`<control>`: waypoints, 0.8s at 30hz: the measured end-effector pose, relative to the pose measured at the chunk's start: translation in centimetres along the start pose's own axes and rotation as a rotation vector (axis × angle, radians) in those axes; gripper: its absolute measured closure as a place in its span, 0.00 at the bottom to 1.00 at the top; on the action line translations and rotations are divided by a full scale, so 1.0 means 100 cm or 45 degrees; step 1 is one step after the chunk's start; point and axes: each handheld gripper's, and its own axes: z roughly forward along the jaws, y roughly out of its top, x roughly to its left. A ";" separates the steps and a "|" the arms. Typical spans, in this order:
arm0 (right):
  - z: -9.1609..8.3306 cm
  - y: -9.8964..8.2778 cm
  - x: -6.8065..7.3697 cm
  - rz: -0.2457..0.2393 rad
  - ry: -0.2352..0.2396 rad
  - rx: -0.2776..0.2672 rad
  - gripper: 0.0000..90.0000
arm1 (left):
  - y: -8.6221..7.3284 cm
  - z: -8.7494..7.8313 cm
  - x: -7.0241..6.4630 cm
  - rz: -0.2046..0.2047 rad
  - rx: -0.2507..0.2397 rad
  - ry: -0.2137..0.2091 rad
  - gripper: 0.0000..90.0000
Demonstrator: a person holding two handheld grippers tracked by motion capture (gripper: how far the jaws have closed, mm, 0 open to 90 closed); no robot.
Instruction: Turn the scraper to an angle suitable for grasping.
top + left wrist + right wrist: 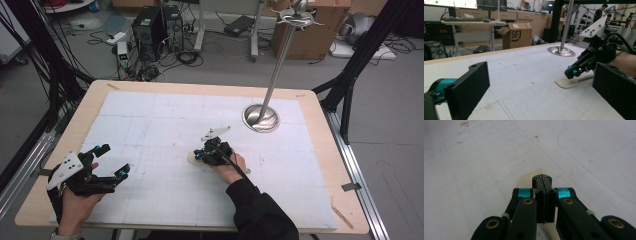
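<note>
A flat cream spatula blade lies on the white mat near the table's middle. Its pale green handle runs back under the right hand. My right gripper points down at the blade with its jaws pressed together and nothing visible between the pads. In the right gripper view the shut tips sit over the cream blade. Whether they touch it I cannot tell. My left gripper rests at the near left, open wide and holding nothing. Looking along the left gripper, I see the right gripper above the blade.
A metal stand with a round dished base and a tall pole rises at the far right of the mat. The wooden table edge borders the mat. Computers, cables and cardboard boxes lie on the floor beyond.
</note>
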 end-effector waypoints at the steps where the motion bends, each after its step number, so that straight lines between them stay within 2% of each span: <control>1: 0.005 0.004 0.001 -0.004 0.004 0.003 1.00 | 0.000 -0.002 0.001 -0.002 -0.004 0.002 0.02; 9: 0.029 0.020 0.006 -0.046 0.008 0.048 1.00 | 0.000 -0.009 0.002 -0.009 -0.011 0.020 0.02; 11: 0.031 0.021 0.006 -0.040 0.011 0.054 1.00 | 0.000 -0.011 0.003 -0.011 -0.014 0.025 0.02; 13: 0.036 0.024 0.007 -0.056 0.007 0.069 1.00 | 0.000 -0.012 0.003 -0.011 -0.016 0.027 0.02; 14: 0.041 0.026 0.008 -0.093 -0.012 0.096 1.00 | 0.000 -0.013 0.003 -0.012 -0.016 0.028 0.02; 17: 0.041 0.026 0.009 -0.100 -0.018 0.104 1.00 | 0.000 -0.015 0.004 -0.012 -0.019 0.030 0.02; 20: 0.037 0.025 0.012 -0.153 -0.050 0.141 1.00 | 0.001 -0.016 0.004 -0.017 -0.024 0.034 0.02; 24: 0.032 0.022 0.011 -0.140 -0.044 0.161 1.00 | 0.001 -0.017 0.003 -0.012 -0.024 0.033 0.02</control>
